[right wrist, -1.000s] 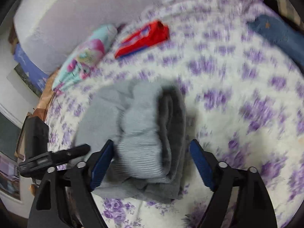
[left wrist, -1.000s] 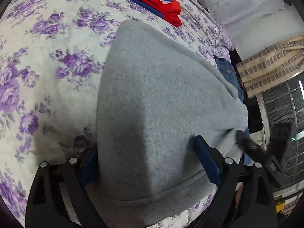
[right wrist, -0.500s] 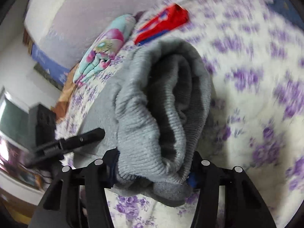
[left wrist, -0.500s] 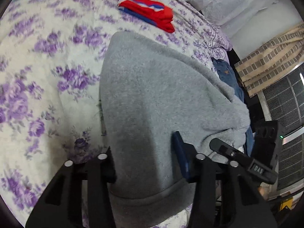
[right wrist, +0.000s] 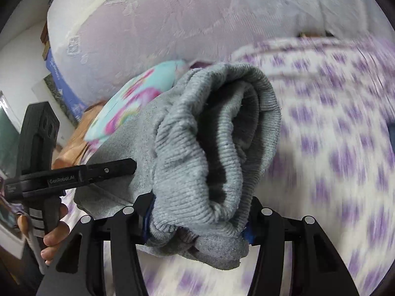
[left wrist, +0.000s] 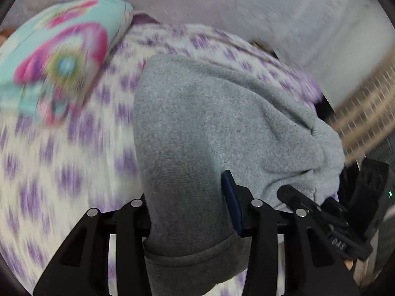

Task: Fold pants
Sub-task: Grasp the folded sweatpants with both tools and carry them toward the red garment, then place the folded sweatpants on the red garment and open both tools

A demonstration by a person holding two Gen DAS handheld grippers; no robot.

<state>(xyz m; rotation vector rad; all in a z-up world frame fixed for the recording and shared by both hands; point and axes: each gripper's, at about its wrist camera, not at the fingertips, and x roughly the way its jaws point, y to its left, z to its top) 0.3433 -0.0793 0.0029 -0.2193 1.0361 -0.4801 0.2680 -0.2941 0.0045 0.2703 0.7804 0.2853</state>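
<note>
In the left wrist view, a turquoise pillow (left wrist: 61, 56) with a pink floral print lies at the far left on the bed (left wrist: 56, 153), whose sheet is white with purple flowers. Just right of it, the folded grey pants (left wrist: 209, 123) fill the middle, lifted off the sheet. The left tongs (left wrist: 190, 204) are clamped on the hemmed edge of the pants, the blue pad pressing into the fabric. At the far right the other tool shows side-on, with the digits "045" on its black body.

In the right wrist view, a hand (right wrist: 53, 234) at the far left grips the handle of the left tool, and its arm reads "GenRobot.AI" in pale letters. Behind it stands a blue board with writing too blurred to read. In the middle, the right tongs (right wrist: 200, 219) are closed on the thick ribbed roll of the pants, which bulges up between the fingers. The flowered sheet, blurred, spreads to the right, beneath a white mattress (right wrist: 197, 17) standing behind the bed.
</note>
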